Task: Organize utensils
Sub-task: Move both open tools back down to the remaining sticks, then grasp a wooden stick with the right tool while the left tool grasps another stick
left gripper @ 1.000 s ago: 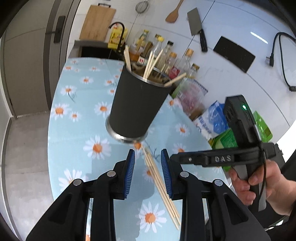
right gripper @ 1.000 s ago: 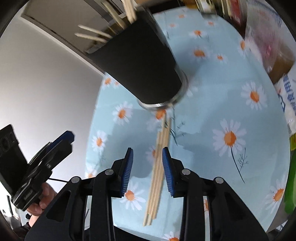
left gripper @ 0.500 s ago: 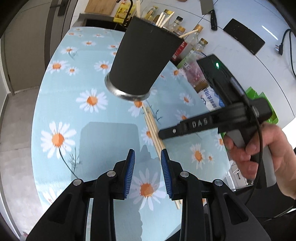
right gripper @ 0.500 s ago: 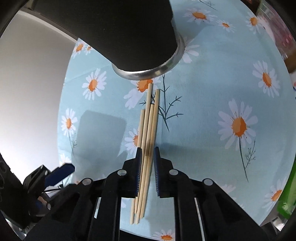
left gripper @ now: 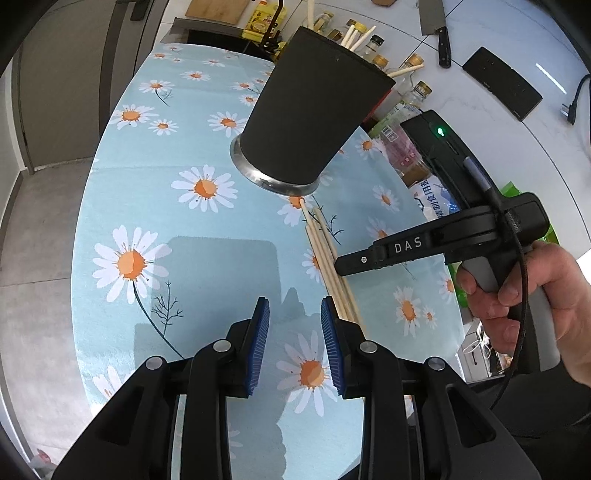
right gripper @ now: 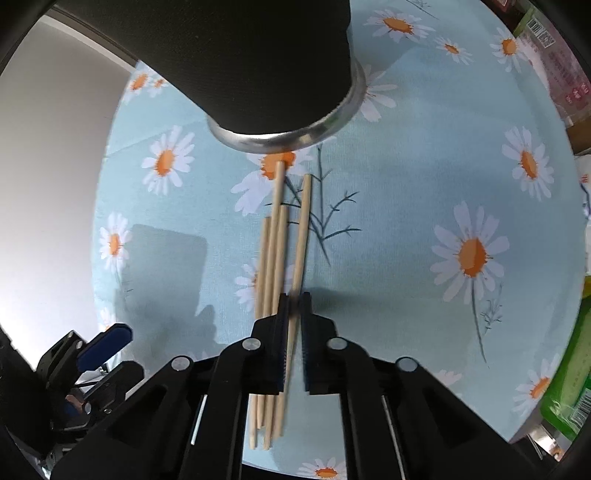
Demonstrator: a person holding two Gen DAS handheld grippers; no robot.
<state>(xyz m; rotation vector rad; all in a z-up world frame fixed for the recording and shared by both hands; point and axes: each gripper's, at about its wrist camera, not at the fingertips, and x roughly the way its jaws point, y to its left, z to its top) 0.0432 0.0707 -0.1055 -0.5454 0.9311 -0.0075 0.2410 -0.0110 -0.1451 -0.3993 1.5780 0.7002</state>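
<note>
Holder: black tapered utensil cup (left gripper: pixel 314 114) with a metal base ring, standing upright on the table; in the right wrist view its base (right gripper: pixel 291 122) fills the top of the frame.
Holder contents: several pale wooden chopsticks (left gripper: pixel 356 35) stand in it, their tips rising above the rim and leaning toward the wall side.
Loose chopsticks: a bundle of four (right gripper: pixel 275 251) lies flat on the cloth just in front of the cup, roughly parallel; the longest nearly reaches the base ring — contact cannot be confirmed. One stick (right gripper: pixel 302 236) lies slightly apart on the right of the bundle.
Right gripper (right gripper: pixel 293 306): jaws drawn narrow about that separated stick, which passes between the blue pads; whether the pads actually press it cannot be told. In the left wrist view the tool (left gripper: pixel 436 247) hangs low over the bundle, held in a hand (left gripper: pixel 535 295).
Left gripper (left gripper: pixel 294 317): jaws moderately wide, nothing between them, poised above the cloth to the left of the bundle.
Surface: table (left gripper: pixel 147 192) covered with a light blue cloth printed with white and orange daisies; shadows of the tools fall on it.
Table edge, wall side: bottles and jars (left gripper: pixel 413 70), plus food packets (right gripper: pixel 554 62), crowd the far edge.
Room: white tiled wall carrying a cleaver (left gripper: pixel 437 22) and a dark rectangular panel (left gripper: pixel 502 83); wooden cutting board (left gripper: pixel 218 9) at top; grey floor (left gripper: pixel 40 229) and a door on the left.
</note>
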